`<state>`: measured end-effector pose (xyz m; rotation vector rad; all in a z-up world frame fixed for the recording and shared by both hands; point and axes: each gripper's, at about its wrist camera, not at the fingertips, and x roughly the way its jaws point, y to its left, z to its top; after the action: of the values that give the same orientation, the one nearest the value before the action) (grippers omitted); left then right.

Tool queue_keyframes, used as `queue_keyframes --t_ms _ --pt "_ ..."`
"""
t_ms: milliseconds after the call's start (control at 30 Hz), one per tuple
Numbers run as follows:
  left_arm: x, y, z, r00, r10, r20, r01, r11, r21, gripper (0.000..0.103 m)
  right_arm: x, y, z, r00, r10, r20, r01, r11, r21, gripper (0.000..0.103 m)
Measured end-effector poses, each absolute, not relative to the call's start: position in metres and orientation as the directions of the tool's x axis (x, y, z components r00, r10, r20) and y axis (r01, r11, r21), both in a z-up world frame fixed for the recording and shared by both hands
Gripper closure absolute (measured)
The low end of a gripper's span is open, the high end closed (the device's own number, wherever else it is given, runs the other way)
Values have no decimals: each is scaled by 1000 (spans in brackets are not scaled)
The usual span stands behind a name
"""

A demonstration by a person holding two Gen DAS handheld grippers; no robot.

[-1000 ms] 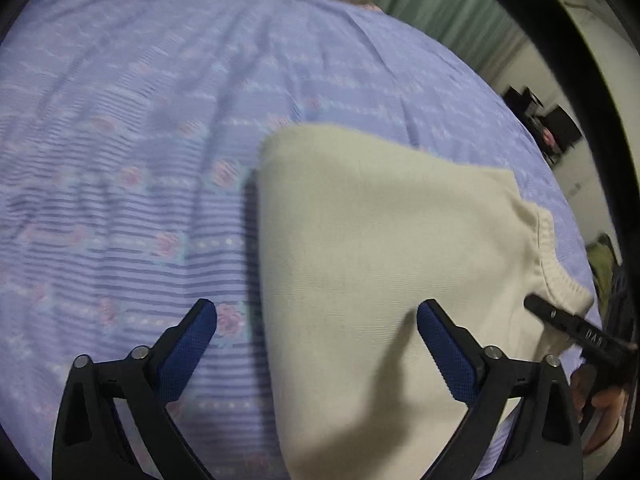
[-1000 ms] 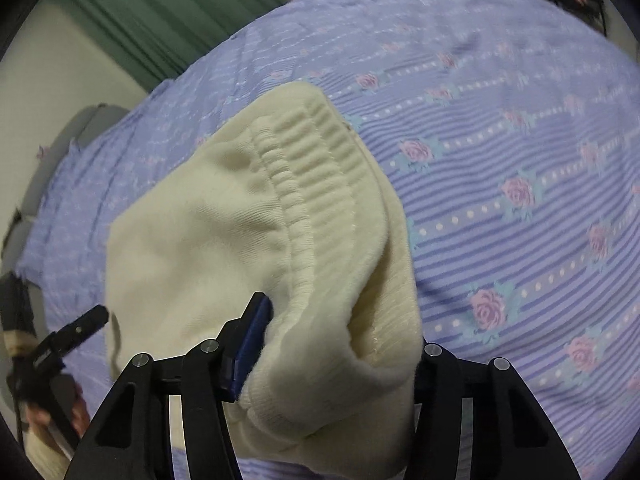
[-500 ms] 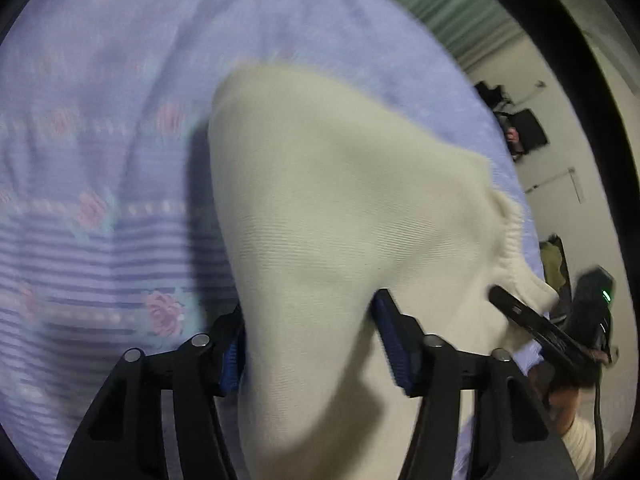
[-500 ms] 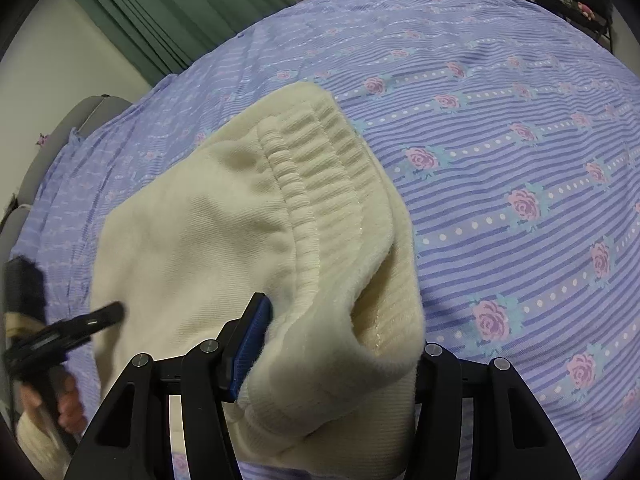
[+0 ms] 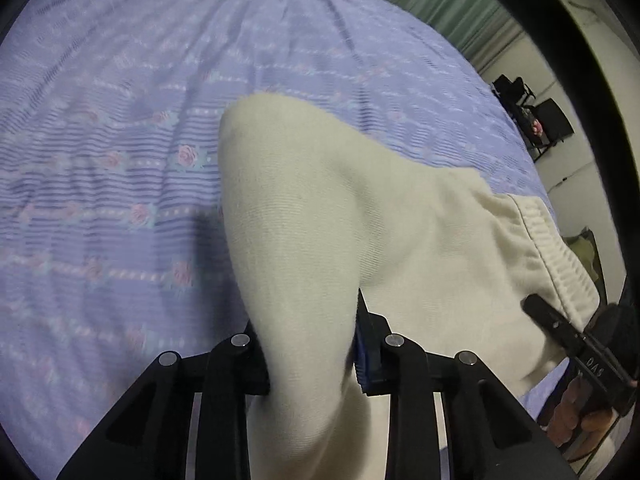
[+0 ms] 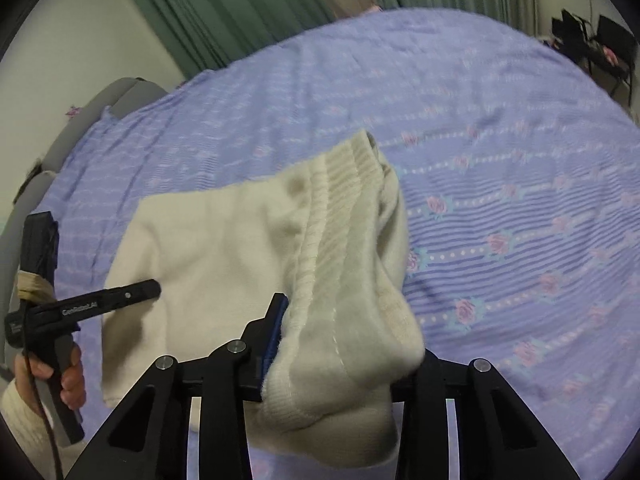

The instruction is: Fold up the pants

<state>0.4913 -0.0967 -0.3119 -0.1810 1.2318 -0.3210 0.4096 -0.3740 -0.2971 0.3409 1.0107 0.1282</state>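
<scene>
**Cream pants gripped at both ends**

Spread wide: lavender rose-striped bedspread [image 5: 120, 160]. On its near half, partly raised off it: cream pants [image 5: 360, 220], ribbed waistband [image 6: 348, 208] bunched up. Clamped on the plain end, jaws just closed in: left gripper [image 5: 312, 344]. Clamped on the waistband, also just tightened: right gripper [image 6: 344, 356]. Beyond the bedspread: green curtains [image 6: 240, 8].
</scene>
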Motion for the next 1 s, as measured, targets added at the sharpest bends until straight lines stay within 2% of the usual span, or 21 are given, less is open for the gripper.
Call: queue_keyframes --t_ms 133,433,600,833,1000 --pt "446 -93 -268 323 -355 -877 157 934 -321 74 364 -378 -255 544 275 -793 29 938 346 67" --pt "353 -85 -156 394 -340 -854 290 928 -236 74 268 -344 -150 604 230 -763 -23 962 272 67" --pt "312 -71 -106 477 -354 -804 346 917 -199 74 223 -328 -97 668 193 -718 -13 969 248 67" --pt "255 -57 -56 581 -347 -736 327 928 -179 74 173 -311 -45 747 191 -637 -68 975 212 67" --pt "213 -45 -33 633 -286 -719 261 954 -149 74 147 -303 -29 769 236 -593 -131 968 215 67"
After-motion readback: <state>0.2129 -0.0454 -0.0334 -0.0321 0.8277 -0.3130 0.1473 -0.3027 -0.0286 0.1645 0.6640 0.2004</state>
